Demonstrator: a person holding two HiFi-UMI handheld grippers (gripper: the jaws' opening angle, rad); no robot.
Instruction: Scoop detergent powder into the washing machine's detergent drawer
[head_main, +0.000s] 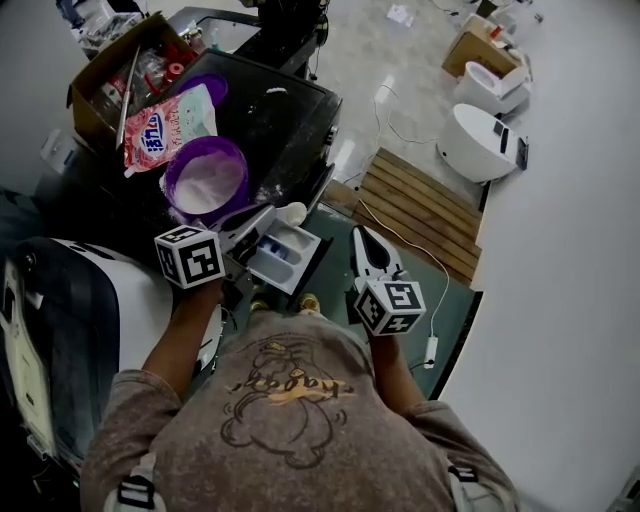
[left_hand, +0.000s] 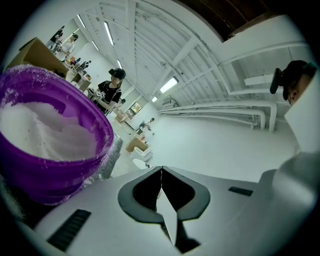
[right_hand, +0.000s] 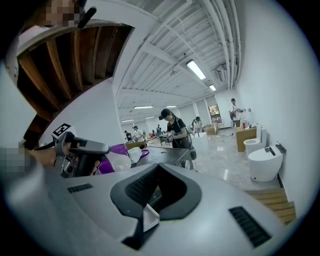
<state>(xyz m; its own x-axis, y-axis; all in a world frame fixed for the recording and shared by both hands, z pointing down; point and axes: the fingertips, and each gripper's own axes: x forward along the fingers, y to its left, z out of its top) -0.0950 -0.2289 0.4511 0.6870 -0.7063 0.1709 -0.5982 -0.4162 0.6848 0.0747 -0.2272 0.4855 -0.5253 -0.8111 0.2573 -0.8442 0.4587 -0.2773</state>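
A purple bowl (head_main: 205, 180) full of white detergent powder stands on the dark top (head_main: 290, 120); it fills the left of the left gripper view (left_hand: 45, 145). Below it the white detergent drawer (head_main: 285, 258) is pulled out. My left gripper (head_main: 265, 215) points between bowl and drawer, shut (left_hand: 161, 169), with nothing seen between its jaws. A small white scoop-like cup (head_main: 293, 212) sits just off its tips; contact cannot be told. My right gripper (head_main: 358, 232) hovers right of the drawer, shut and empty (right_hand: 159, 166). It looks towards the left gripper (right_hand: 80, 152) and the bowl (right_hand: 107, 150).
A pink detergent bag (head_main: 165, 125) lies behind the bowl beside a cardboard box (head_main: 110, 70) of clutter. Spilled powder dusts the dark top. On the floor to the right are a wooden pallet (head_main: 420, 210), a cable and two white toilets (head_main: 480, 140). People stand far off.
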